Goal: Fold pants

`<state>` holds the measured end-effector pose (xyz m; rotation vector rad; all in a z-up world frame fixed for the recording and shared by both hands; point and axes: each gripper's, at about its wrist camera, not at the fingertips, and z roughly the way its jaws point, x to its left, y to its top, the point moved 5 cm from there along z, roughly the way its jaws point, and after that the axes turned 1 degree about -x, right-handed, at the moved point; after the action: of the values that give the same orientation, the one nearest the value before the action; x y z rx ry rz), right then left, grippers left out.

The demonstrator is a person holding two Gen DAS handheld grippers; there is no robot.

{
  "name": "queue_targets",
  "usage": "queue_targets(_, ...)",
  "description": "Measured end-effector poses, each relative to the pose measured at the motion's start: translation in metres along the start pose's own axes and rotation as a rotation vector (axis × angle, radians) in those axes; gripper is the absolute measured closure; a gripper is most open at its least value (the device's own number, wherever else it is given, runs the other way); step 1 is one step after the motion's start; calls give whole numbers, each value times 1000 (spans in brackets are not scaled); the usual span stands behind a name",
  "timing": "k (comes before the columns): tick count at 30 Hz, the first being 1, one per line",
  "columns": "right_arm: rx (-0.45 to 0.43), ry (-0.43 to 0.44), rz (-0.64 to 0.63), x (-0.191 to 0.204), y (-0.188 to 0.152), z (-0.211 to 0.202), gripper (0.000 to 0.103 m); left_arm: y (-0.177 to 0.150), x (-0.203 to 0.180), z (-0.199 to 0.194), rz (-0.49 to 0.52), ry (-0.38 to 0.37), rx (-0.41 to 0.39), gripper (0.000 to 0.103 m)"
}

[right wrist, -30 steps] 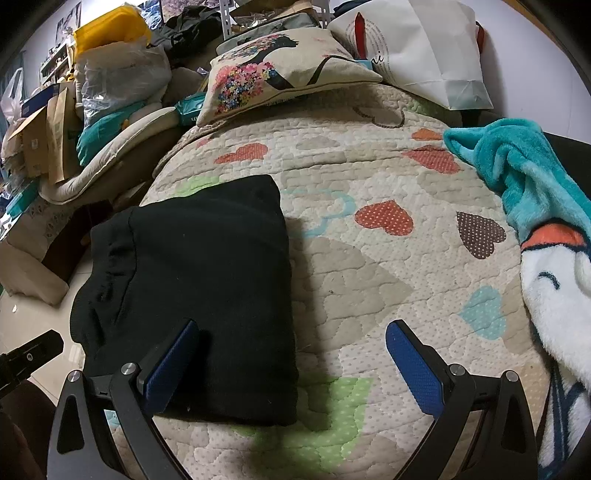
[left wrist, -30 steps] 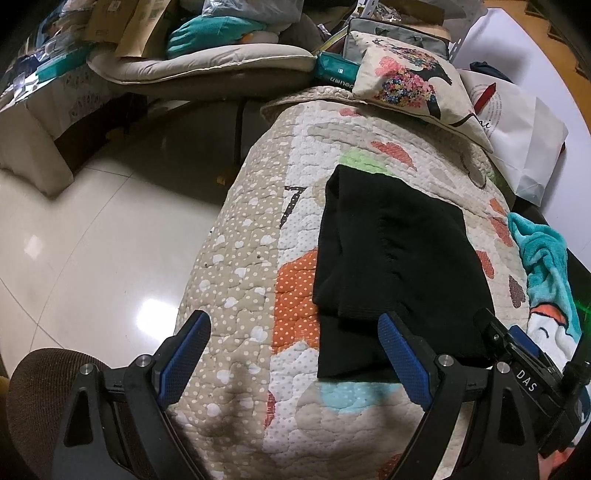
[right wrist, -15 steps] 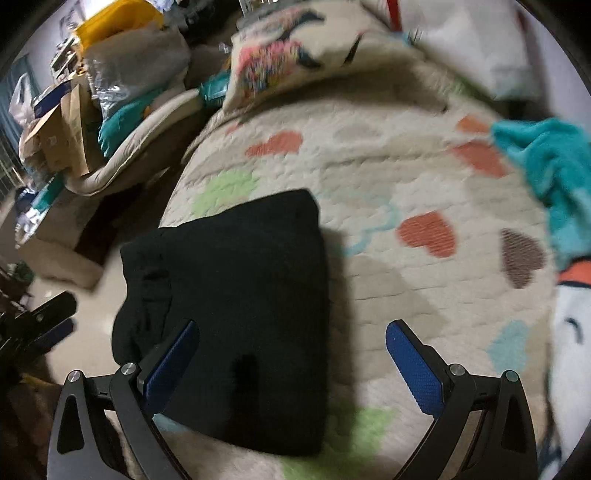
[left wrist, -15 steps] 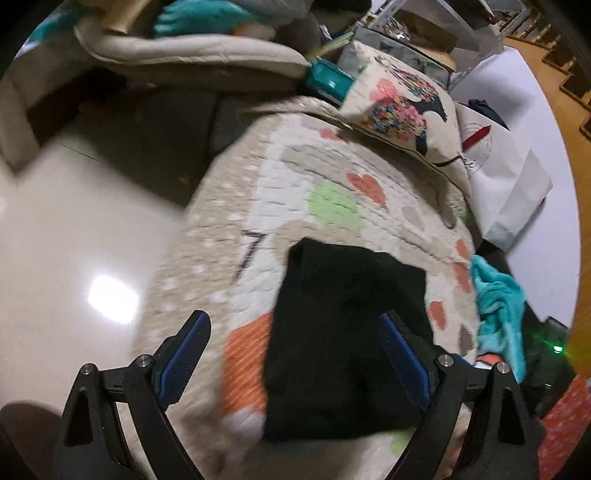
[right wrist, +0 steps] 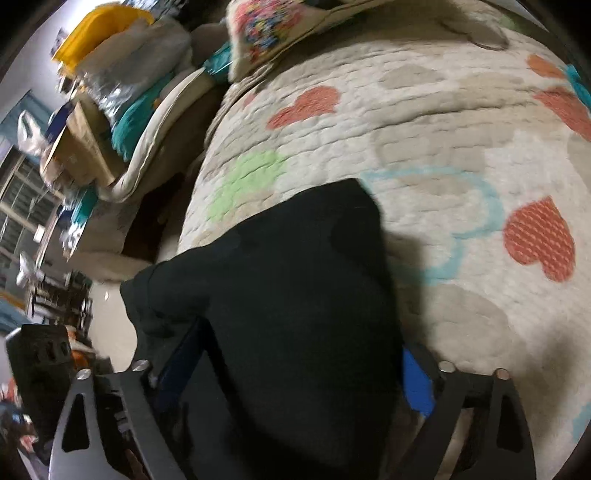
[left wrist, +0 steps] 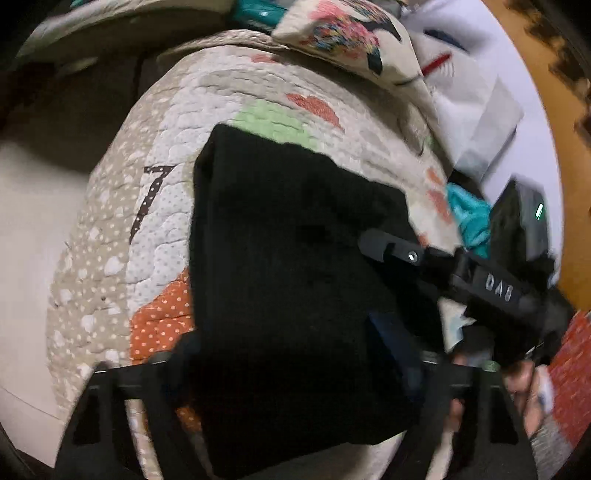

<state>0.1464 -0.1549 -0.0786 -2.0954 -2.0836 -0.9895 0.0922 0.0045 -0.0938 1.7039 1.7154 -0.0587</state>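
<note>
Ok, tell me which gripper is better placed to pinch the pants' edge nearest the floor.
Left, probably. The left gripper straddles the pants with one finger at that edge. The right gripper sits toward the opposite edge. Both jaws have just been closing, cloth between them.

Both views are taken close above, steeply downward along the fingers. The black pants (left wrist: pixel 288 280) (right wrist: pixel 295 314) and quilt (left wrist: pixel 110 266) (right wrist: pixel 461 129) are shared.

Folded pants (left wrist: pixel 288 266) on quilt (left wrist: pixel 166 229) near its left edge; cushion (left wrist: pixel 343 33) behind.
</note>
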Motion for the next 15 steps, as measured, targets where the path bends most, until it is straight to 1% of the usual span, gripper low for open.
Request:
queue_targets(1,7,0,-13,1,0,0,23,0,0,-1,0,2,-1,48)
queue_targets(2,9,4,-20,2,0,-1,32,1,0,-4,-17,-19,3,51)
queue_targets(3,11,12,-21,1,1,-2,38,2,0,-7,-36,-33,0,55)
queue_targets(4,13,23,-25,2,1,-5,50,4,0,-10,-41,-35,-4,56)
queue_targets(5,12,27,-30,4,3,-7,58,6,-5,-14,-31,-32,-12,57)
queue_targets(8,-2,5,-65,13,8,-17,65,14,-16,-20,-3,-29,-26,58)
queue_targets(11,-38,-15,-94,19,20,-29,68,27,-25,-21,1,-43,-38,58)
queue_targets(15,-82,-13,-82,15,45,-45,69,55,-33,-19,-23,-89,-59,58)
